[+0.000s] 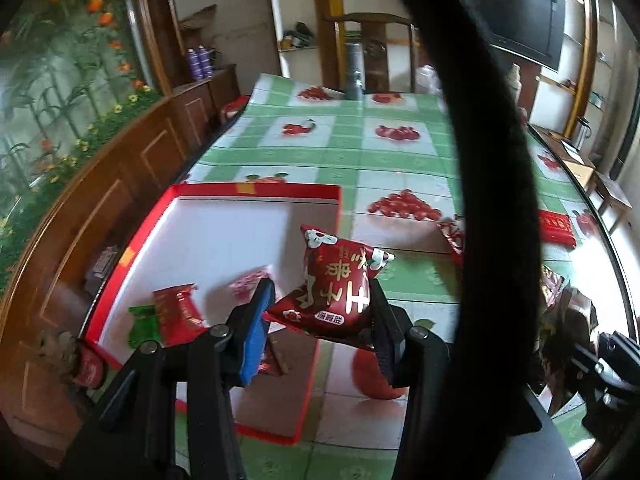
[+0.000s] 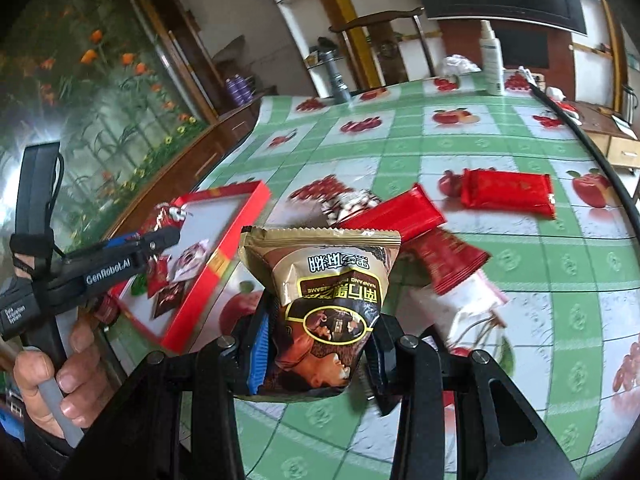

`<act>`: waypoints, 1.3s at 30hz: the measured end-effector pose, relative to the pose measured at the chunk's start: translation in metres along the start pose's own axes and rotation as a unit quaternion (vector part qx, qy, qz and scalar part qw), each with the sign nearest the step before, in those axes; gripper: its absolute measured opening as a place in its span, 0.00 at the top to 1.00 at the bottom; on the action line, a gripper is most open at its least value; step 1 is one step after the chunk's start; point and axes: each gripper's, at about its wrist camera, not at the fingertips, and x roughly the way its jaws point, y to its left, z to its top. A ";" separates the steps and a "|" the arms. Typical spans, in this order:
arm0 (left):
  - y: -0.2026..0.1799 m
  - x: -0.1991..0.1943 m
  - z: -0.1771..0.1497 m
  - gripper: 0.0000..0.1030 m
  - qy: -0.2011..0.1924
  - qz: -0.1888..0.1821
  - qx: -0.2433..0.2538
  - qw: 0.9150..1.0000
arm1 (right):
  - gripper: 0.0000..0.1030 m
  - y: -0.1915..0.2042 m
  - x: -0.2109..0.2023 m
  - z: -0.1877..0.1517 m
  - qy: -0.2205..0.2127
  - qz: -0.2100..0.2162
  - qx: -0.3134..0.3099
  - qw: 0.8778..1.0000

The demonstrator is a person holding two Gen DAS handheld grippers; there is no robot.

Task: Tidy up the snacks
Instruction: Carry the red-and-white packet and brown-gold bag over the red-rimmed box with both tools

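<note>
- The red box [image 1: 256, 194] with the white floor sits on the green checked table [image 1: 400, 160]. It is the home for the snacks.
- The left gripper [image 1: 320, 308] is squeezed onto a puffy red snack bag [image 1: 336, 280]. The bag hangs in the air just past the near right corner of the red box, not inside it yet.
- Some small snacks already lie in the red box: a red packet [image 1: 176, 308] beside a green one [image 1: 144, 324].
- The right gripper [image 2: 320, 344] is pinched around a brown and gold snack bag [image 2: 324, 292]. That bag is up off the table, to the right of the red box.
- More red bars [image 2: 508, 192] lie flat on the table, well to the right of the red box, waiting.
- I think both bags are on their way to the box right now.
- Next, the left bag needs to go over the white floor of the box, come down low, and then the jaws let go.
- The brown bag should follow. The two grippers are near each other, so they must take turns and not bump.
</note>
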 end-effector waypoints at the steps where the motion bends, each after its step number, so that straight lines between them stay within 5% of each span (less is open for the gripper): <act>1: 0.003 -0.001 -0.001 0.54 -0.001 0.004 -0.002 1.000 | 0.61 0.003 0.002 -0.001 0.003 0.002 -0.004 1.000; 39: 0.077 0.008 -0.023 0.54 0.001 0.058 -0.070 0.996 | 0.62 0.065 0.033 -0.015 0.050 0.020 -0.067 0.996</act>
